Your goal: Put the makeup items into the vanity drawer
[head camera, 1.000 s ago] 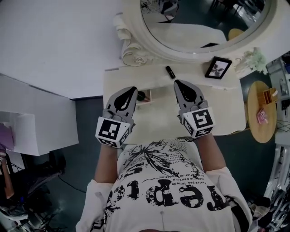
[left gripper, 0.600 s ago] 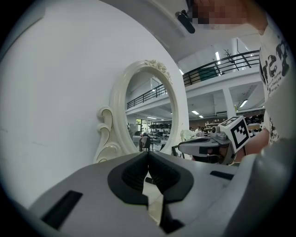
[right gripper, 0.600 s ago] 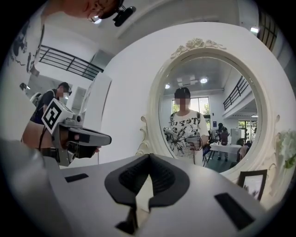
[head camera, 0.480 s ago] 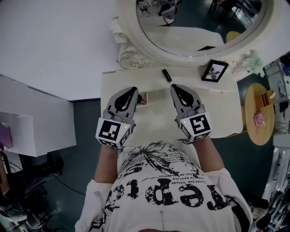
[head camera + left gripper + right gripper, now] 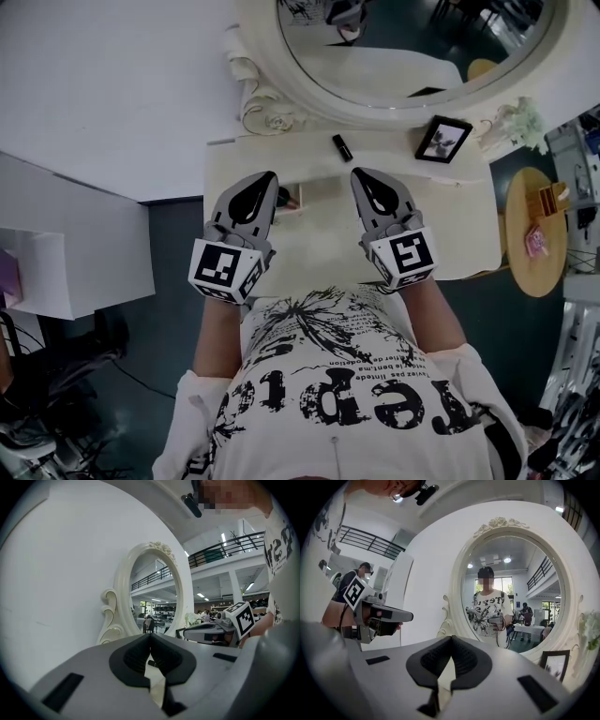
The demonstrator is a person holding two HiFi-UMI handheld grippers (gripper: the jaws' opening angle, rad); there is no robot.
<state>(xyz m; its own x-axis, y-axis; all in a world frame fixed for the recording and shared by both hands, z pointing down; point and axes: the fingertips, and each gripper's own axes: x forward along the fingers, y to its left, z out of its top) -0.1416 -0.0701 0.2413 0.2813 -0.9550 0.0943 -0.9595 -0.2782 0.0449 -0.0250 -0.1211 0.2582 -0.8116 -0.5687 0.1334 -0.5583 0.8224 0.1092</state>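
The oval mirror (image 5: 412, 47) in its carved cream frame stands at the back of the cream bench (image 5: 459, 225). A round wooden side table (image 5: 539, 234) stands just beside the bench's right end.

Both tongs hover over the front of the bench and point toward the mirror. The left tongs (image 5: 269, 176) are pressed together at the tips, with nothing between them. The right tongs (image 5: 359, 174) are also together and empty.

The drawer (image 5: 289, 199) is pulled out at the left of the bench, just beside the left tongs' tip. The tongs cover most of it, so what lies inside cannot be made out.

A dark picture frame (image 5: 442, 140) leans near the mirror's foot at the right. A small black makeup tube (image 5: 341, 147) lies on the bench top by the mirror's foot, beyond the tips of both tongs and outside the drawer.
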